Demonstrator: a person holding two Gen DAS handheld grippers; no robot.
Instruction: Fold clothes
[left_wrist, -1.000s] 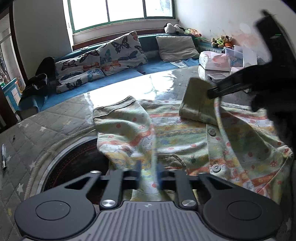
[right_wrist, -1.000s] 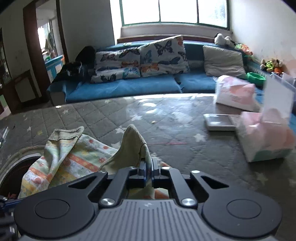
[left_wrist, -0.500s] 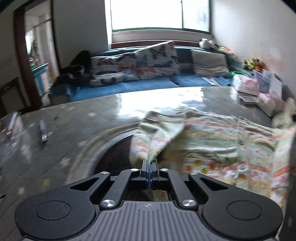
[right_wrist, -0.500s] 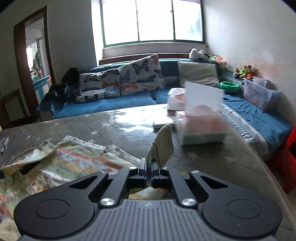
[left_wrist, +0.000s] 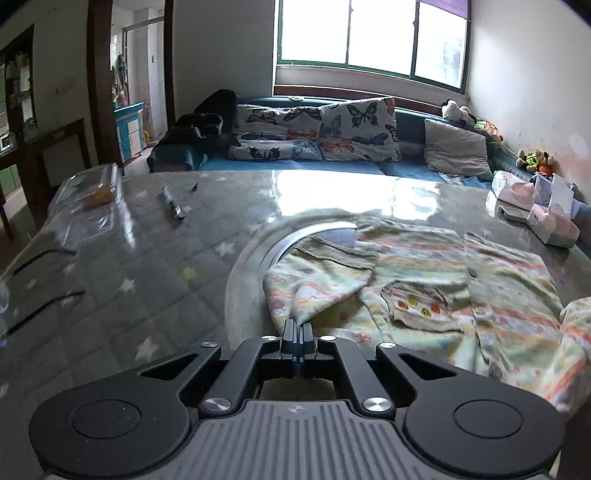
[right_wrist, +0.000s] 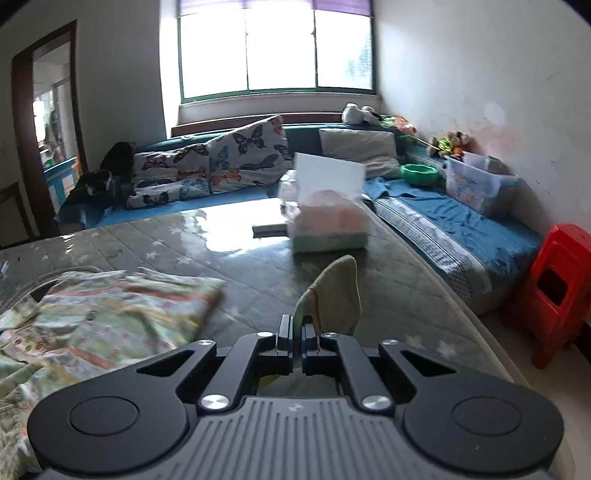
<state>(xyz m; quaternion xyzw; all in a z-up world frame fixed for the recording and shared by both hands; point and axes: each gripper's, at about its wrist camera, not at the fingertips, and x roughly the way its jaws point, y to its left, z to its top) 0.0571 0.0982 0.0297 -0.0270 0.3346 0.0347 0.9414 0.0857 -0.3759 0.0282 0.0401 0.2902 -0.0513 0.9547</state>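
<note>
Fabric sits pinched in both tools: the left gripper (left_wrist: 297, 326) is clamped tight on the edge of a sleeve (left_wrist: 317, 284) of the patterned shirt (left_wrist: 454, 291), and the right gripper (right_wrist: 296, 325) is closed just as tightly on the other sleeve's olive cuff (right_wrist: 336, 291), which stands up above its fingertips. The shirt lies spread on the grey star-quilted table (left_wrist: 155, 266), button placket and a small embroidered pocket (left_wrist: 421, 306) facing up, its left part draped over a round metal-rimmed opening (left_wrist: 280, 243) in the tabletop. In the right wrist view the body of the shirt (right_wrist: 110, 314) lies to the left of the gripper, blurred. Farther out on the table, the left wrist view shows a pen-like object (left_wrist: 171, 202) and a clear container (left_wrist: 96, 186) on the left, and pink tissue packs (left_wrist: 554, 225) on the right; the right wrist view shows a tissue pack (right_wrist: 328, 221) with a white sheet sticking up, just beyond the held cuff. Beside the table stands a red plastic stool (right_wrist: 554, 291). Behind everything runs a blue sofa (right_wrist: 461, 229) with butterfly cushions (left_wrist: 354, 129), a grey pillow (left_wrist: 456, 149), a green bowl (right_wrist: 419, 173), a clear storage box (right_wrist: 476, 184) and soft toys (left_wrist: 533, 160), under a bright window (left_wrist: 369, 33).
</note>
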